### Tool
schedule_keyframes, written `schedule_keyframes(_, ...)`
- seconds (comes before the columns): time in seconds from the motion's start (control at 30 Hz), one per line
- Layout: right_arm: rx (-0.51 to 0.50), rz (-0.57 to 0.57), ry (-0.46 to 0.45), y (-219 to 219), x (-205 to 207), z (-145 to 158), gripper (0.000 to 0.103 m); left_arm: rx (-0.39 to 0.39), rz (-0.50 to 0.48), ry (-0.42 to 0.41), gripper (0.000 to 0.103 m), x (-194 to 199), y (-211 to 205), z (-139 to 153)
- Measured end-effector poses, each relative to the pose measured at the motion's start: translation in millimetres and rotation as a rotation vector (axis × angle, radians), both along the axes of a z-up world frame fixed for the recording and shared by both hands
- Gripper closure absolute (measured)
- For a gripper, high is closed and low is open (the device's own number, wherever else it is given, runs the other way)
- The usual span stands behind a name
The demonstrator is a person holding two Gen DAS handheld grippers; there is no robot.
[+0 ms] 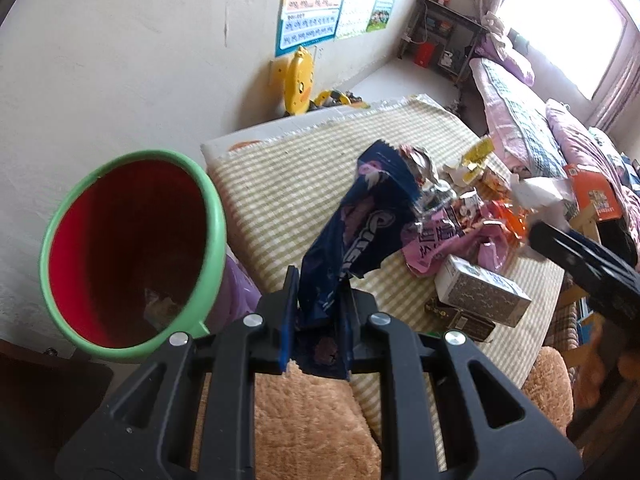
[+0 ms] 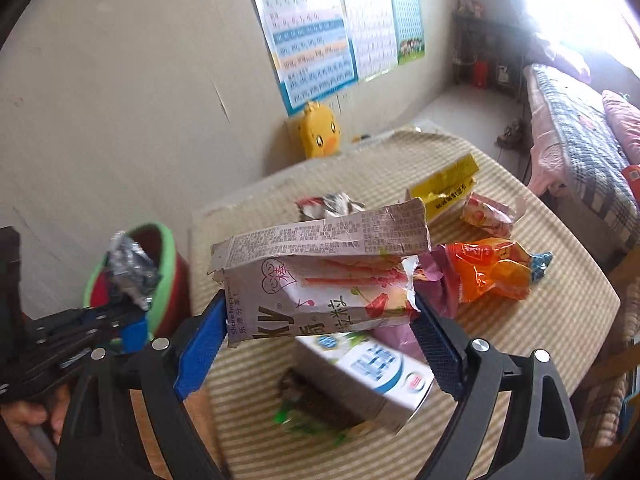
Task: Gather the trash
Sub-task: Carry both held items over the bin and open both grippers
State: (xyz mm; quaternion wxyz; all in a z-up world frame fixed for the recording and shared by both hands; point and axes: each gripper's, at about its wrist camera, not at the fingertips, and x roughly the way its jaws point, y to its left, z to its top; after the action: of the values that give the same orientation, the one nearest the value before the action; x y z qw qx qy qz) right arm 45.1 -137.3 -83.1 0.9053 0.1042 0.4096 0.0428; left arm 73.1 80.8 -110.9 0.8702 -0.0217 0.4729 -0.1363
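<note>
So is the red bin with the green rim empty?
Not empty. In the left wrist view, the bin has something crumpled lying at its bottom; what it is cannot be told.

Bin (image 1: 132,248) mouth open and wide, set off the table's (image 1: 280,184) left edge — nothing across the opening; some scraps lie at the bottom.

Left half of the striped cloth is bare, a free lane between bin and litter.

Right half crowded: pink wrapper (image 1: 444,240), milk carton (image 1: 480,292) and a dark flat box (image 1: 460,318) touching it, orange wrapper (image 2: 492,272), yellow packet (image 2: 444,188) farther back — little room between them.

Plush stool (image 1: 304,420) stands against the near table edge; bed (image 2: 580,148) closes off the right side.
</note>
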Motion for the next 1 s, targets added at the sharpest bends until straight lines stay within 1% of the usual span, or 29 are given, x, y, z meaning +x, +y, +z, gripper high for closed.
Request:
schedule_keyframes(0.17,0.016,0.011,-0.023,13.9,-9.8,13.2,0.018,0.002,0.037,-0.035,0.085,-0.6,15.5,8.7)
schedule_keyframes(0.3,0.017,0.021,-0.035,24.8,-9.9,20.3,0.018,0.008,0.069,-0.059,0.085,1.1,29.8,13.3)
schedule_keyframes(0.47,0.003,0.061,-0.034,46.5,-4.9,21.3,0.018,0.027,0.141,-0.081,0.086,8.0,59.6,16.8)
schedule_keyframes(0.77,-0.01,0.179,-0.004,102.6,18.0,12.3,0.018,0.044,0.29,-0.052,0.086,19.2,125.2,2.2)
schedule_keyframes(1.0,0.032,0.27,0.019,148.3,51.3,7.2,0.018,0.056,0.35,-0.011,0.085,25.3,156.0,-16.3)
